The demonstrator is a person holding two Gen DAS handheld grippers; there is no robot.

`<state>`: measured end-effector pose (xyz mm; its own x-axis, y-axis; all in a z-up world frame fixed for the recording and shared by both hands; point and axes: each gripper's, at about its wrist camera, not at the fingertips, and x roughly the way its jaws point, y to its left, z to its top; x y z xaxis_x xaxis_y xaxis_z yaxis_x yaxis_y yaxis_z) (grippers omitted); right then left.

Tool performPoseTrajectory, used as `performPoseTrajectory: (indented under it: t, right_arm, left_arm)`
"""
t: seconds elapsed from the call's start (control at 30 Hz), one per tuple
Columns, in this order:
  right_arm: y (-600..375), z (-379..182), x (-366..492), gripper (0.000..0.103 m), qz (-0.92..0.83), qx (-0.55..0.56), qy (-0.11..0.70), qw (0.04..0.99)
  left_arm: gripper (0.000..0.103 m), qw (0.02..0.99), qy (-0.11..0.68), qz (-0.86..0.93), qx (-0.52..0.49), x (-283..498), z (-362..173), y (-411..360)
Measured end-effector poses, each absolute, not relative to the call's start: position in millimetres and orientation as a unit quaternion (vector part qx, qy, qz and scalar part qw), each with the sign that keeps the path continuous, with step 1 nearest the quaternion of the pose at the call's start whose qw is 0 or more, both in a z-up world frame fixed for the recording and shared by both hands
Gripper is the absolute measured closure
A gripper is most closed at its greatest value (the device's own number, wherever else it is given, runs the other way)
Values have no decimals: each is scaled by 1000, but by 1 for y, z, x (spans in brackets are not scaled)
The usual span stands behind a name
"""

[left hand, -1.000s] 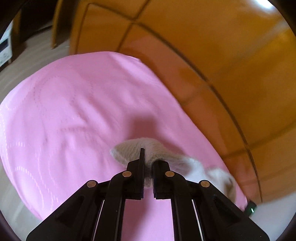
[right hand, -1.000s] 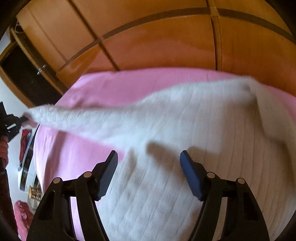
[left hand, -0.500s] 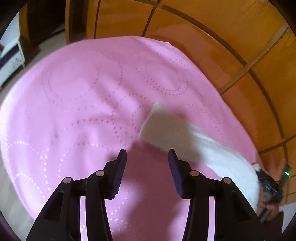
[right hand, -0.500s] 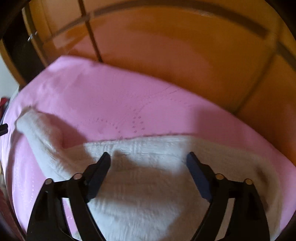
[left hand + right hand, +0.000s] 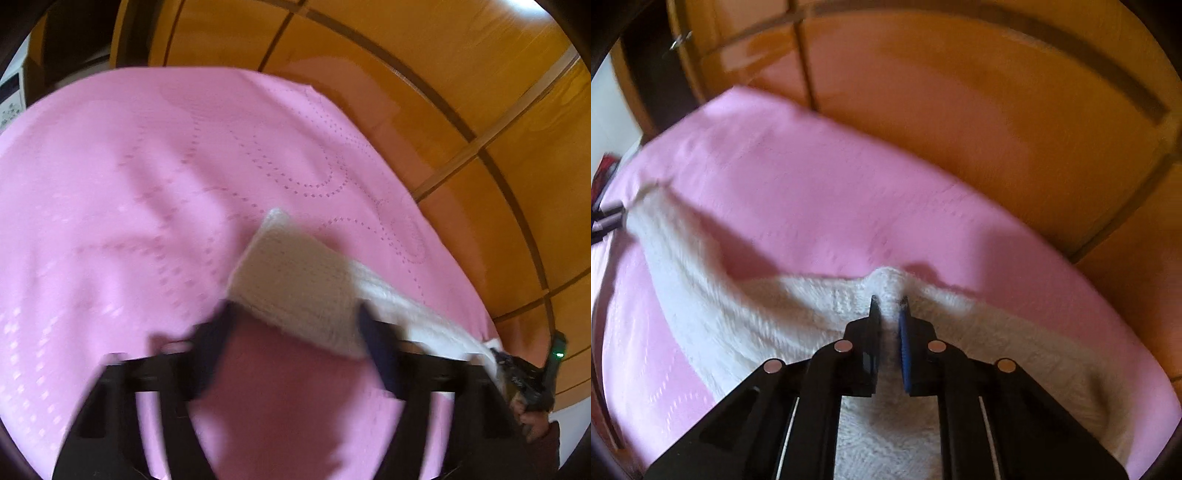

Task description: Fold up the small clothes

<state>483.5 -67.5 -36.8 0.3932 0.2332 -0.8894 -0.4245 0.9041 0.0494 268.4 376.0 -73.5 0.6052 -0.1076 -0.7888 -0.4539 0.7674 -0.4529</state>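
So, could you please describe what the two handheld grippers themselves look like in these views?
Both are black plastic two-finger frames. The right gripper has round silver studs on its linkages, one black pad and one blue ridged pad, and pale strips along the inner arms. The left gripper is motion-blurred, with dark blue-black pads.

Glossy orange wooden wardrobe doors (image 5: 424,74) behind pink bedspread (image 5: 110,184).

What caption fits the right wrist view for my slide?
Right tool shut on the far edge of a white knit garment lying on a pink sheet.
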Motion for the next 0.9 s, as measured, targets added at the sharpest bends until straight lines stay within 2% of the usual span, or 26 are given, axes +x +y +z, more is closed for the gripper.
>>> performPoseTrajectory:
  t: [0.03, 0.23, 0.3, 0.33, 0.4, 0.47, 0.53, 0.57, 0.7, 0.73, 0.77, 0.8, 0.9]
  right_arm:
    - [-73, -28, 485, 95, 187, -76, 501, 841]
    - [-79, -25, 481, 95, 149, -66, 469, 868]
    - [-66, -42, 479, 94, 148, -79, 482, 860]
    - [-60, -50, 477, 90, 148, -84, 487, 857]
    - [-52, -57, 470, 73, 141, -87, 486, 858]
    - [-56, -52, 464, 49, 129, -74, 483, 863]
    - [-67, -43, 456, 38, 124, -54, 481, 866]
    - [-74, -38, 450, 36, 118, -49, 478, 869]
    - [-122, -17, 412, 30, 109, -10, 477, 872]
    - [-136, -14, 397, 29, 107, 2, 479, 871]
    - [-149, -12, 380, 28, 104, 15, 482, 870]
    - [-157, -11, 369, 28, 99, 22, 485, 869]
    - [-196, -8, 311, 26, 76, 53, 490, 867]
  left_arm:
    - [99, 829, 437, 97, -335, 275, -78, 376]
    - [99, 876, 326, 119, -335, 242, -26, 375]
    - [99, 884, 326, 148, -300, 233, -19, 372]
    - [99, 882, 335, 166, -286, 230, -20, 371]
    - [99, 875, 364, 191, -256, 232, -30, 371]
    - [98, 858, 410, 202, -236, 236, -50, 370]
    - [98, 840, 450, 209, -220, 237, -70, 365]
    - [96, 841, 447, 211, -221, 233, -71, 363]
    - [73, 847, 430, 182, -253, 213, -59, 341]
    - [71, 853, 423, 154, -263, 201, -54, 331]
    - [65, 858, 419, 131, -267, 193, -51, 320]
    - [54, 862, 417, 105, -267, 186, -48, 307]
    - [48, 870, 416, 7, -263, 157, -44, 257]
